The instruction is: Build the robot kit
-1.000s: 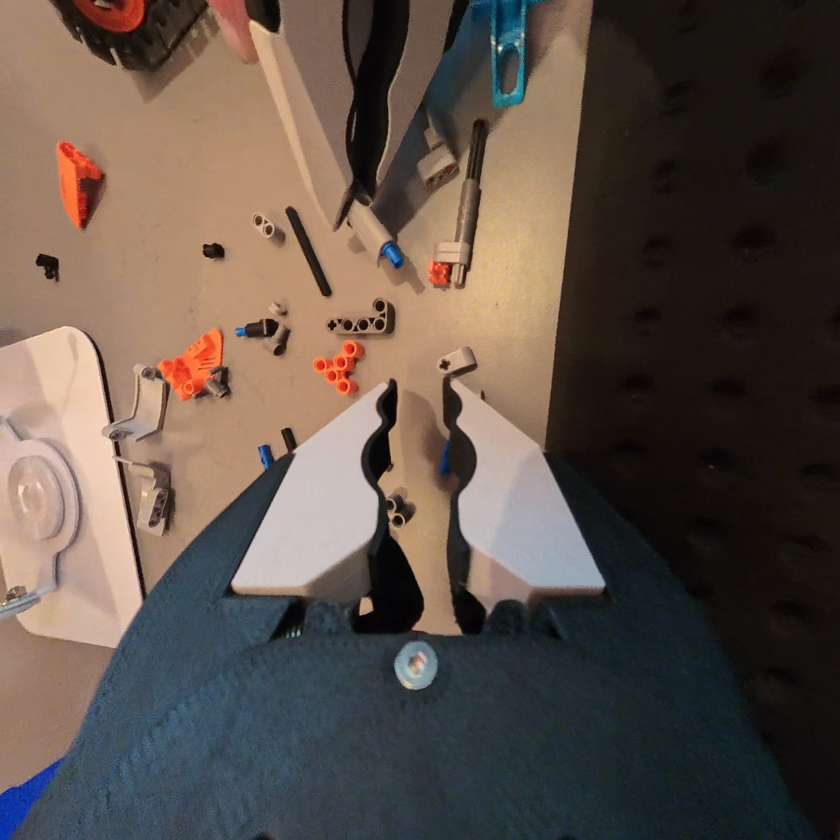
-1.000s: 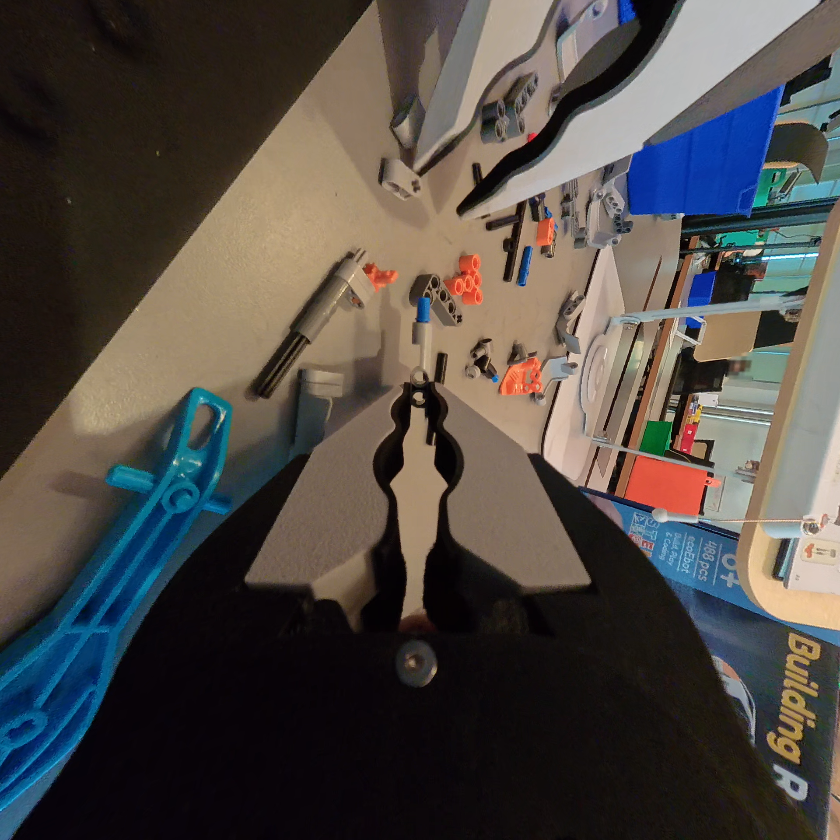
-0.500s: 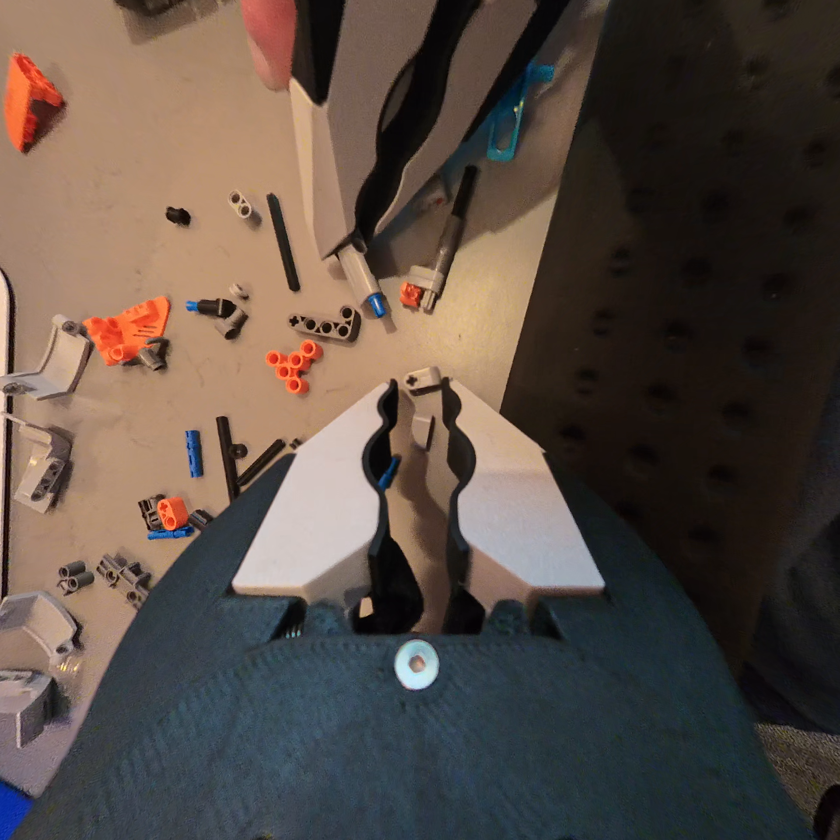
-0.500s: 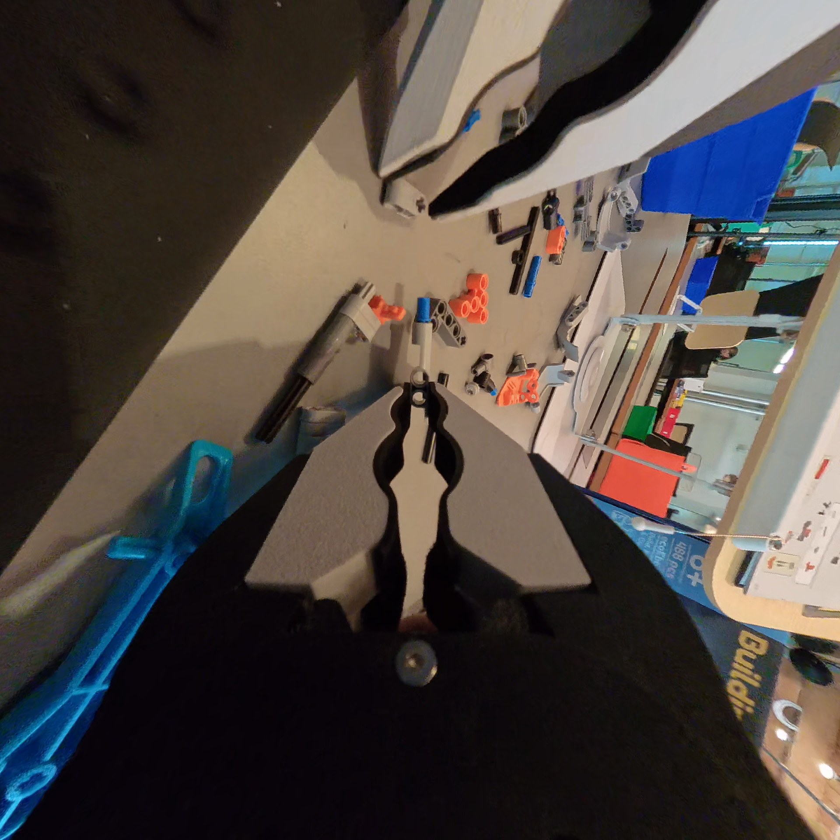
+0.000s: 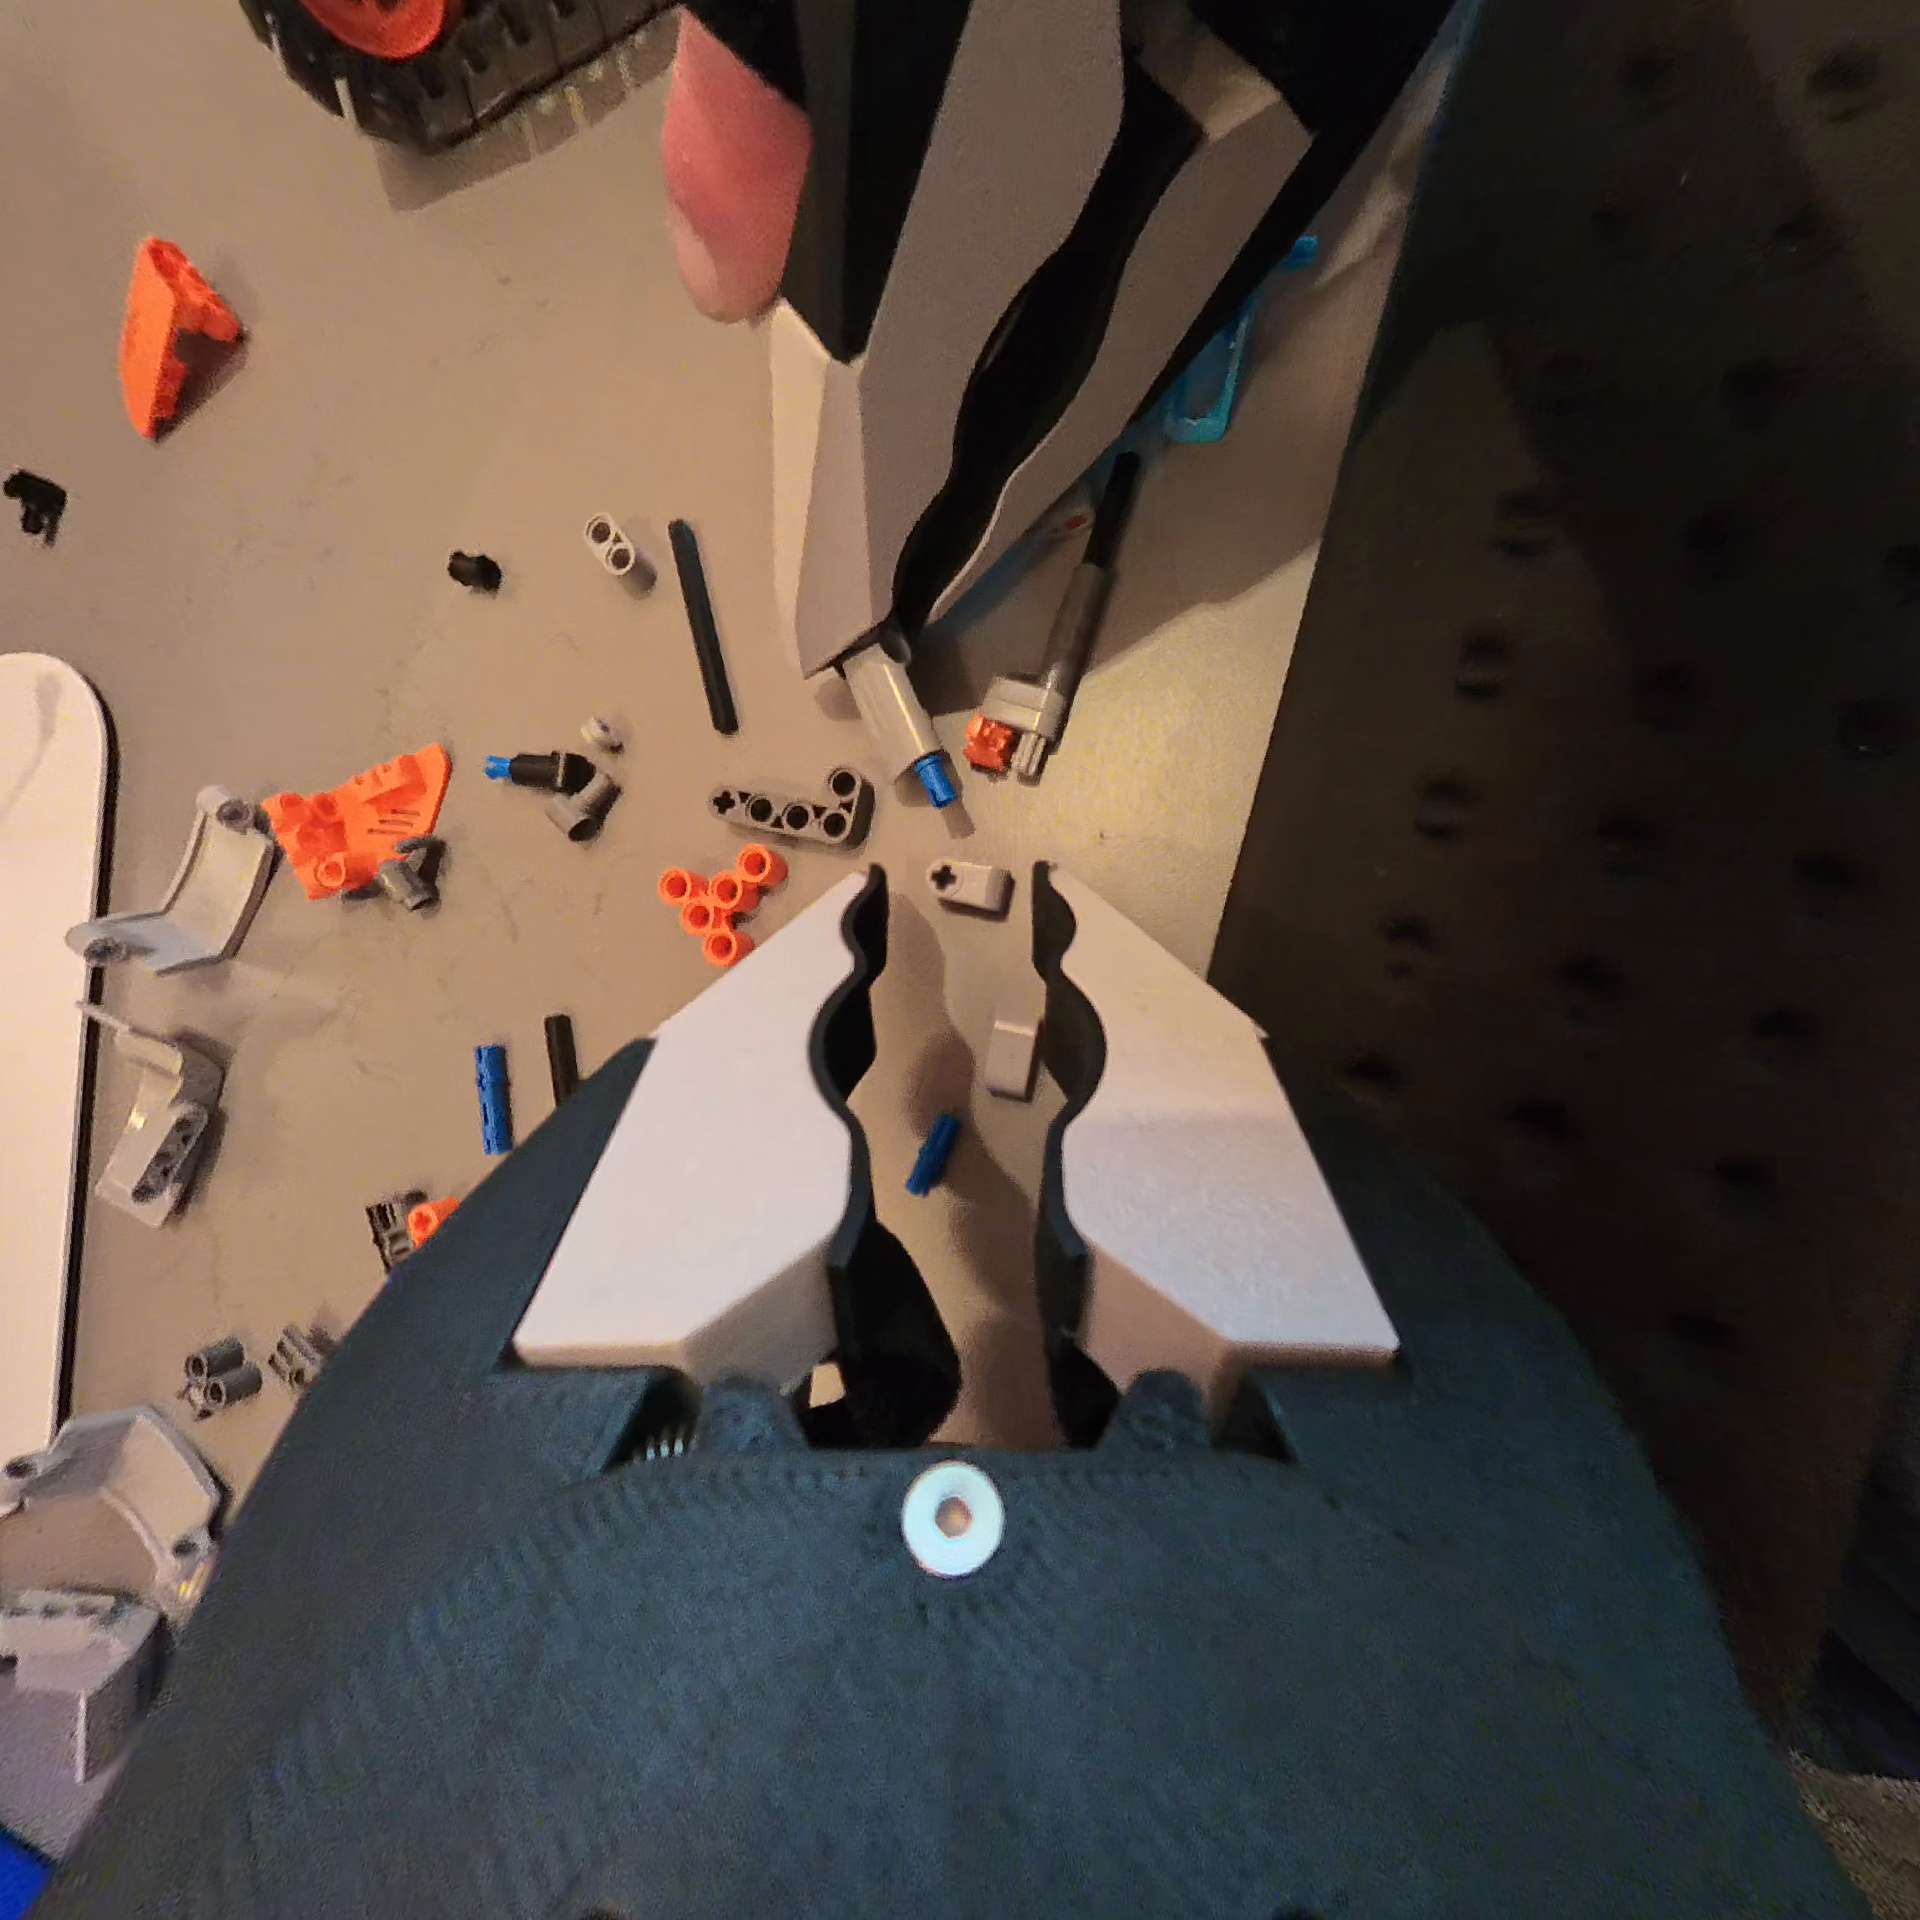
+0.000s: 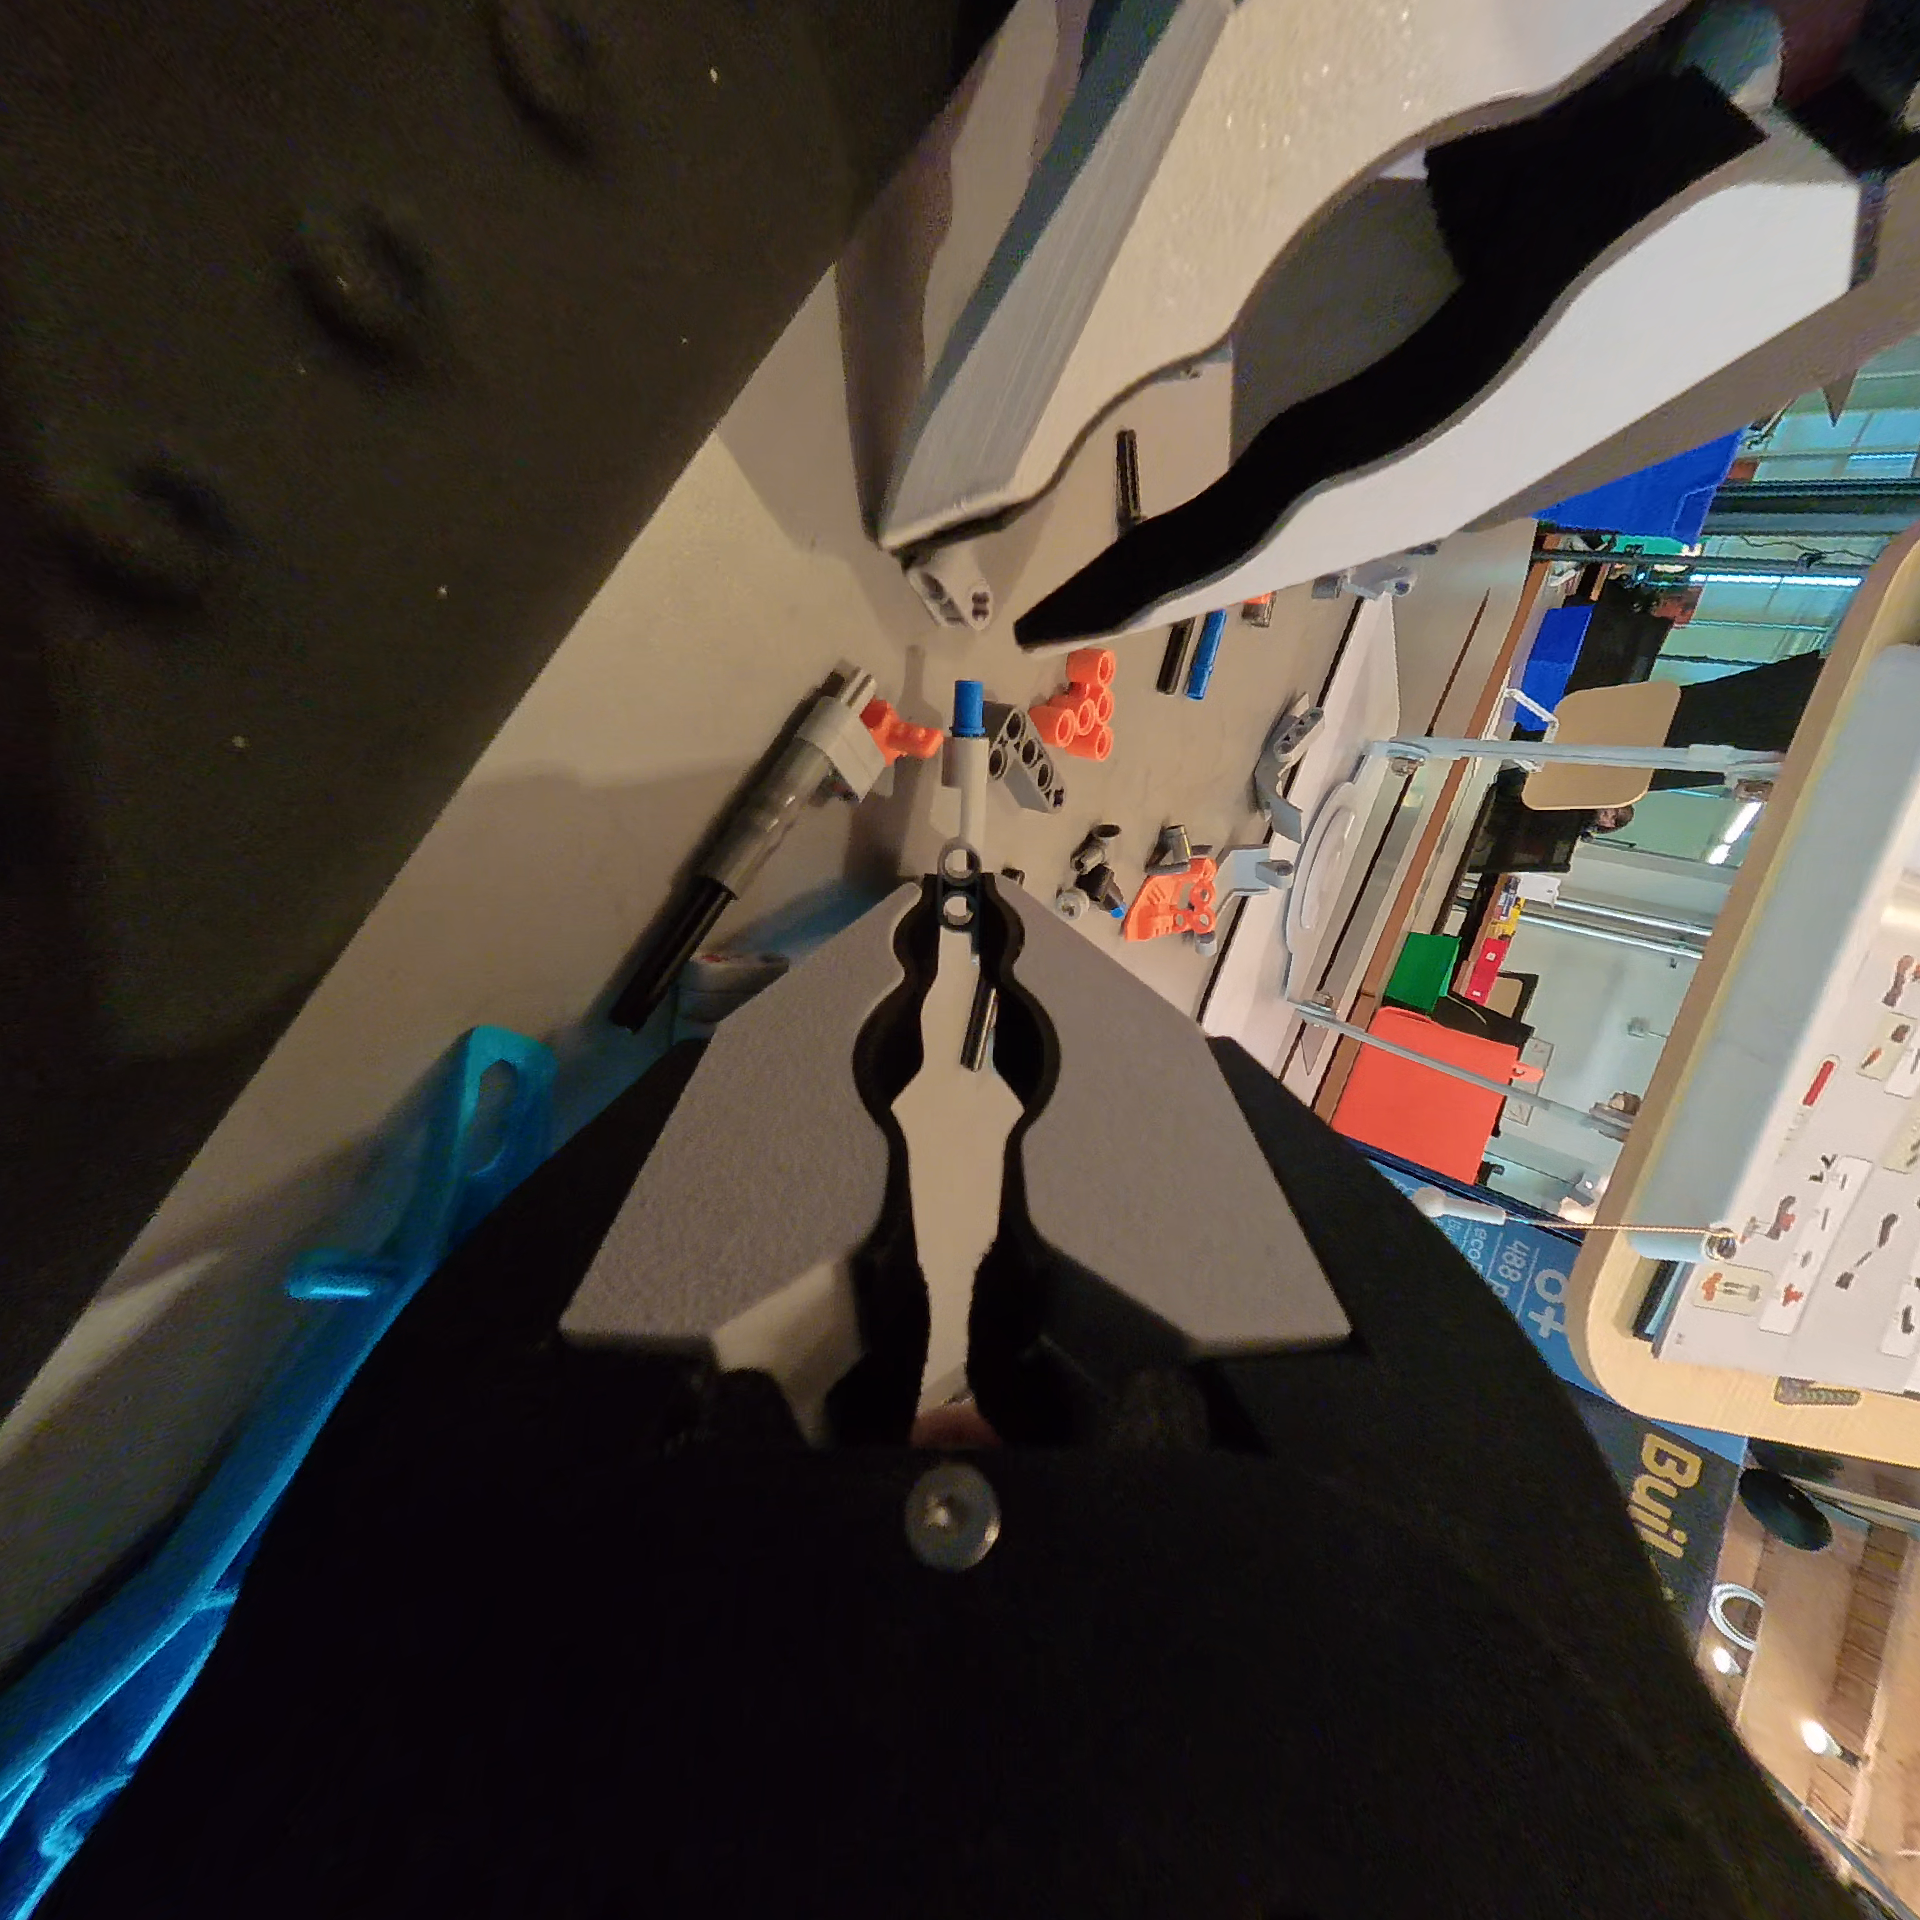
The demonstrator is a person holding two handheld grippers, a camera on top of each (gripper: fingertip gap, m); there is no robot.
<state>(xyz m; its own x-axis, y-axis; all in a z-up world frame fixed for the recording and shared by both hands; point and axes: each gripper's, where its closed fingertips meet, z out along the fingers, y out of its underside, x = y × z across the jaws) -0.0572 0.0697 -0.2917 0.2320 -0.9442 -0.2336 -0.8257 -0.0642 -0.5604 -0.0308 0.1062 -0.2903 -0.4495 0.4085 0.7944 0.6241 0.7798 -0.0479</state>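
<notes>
Left gripper [image 5: 956, 904] open over grey connector [image 5: 971, 888], nothing gripped yet; right gripper [image 6: 958, 904] clamps grey rod [image 6: 961, 800] beside it.

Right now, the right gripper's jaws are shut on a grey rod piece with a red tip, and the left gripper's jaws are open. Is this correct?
Only the colour is wrong: the right wrist view shows a blue tip, not red. The right gripper is shut on the grey rod piece; the left gripper is open.
</notes>
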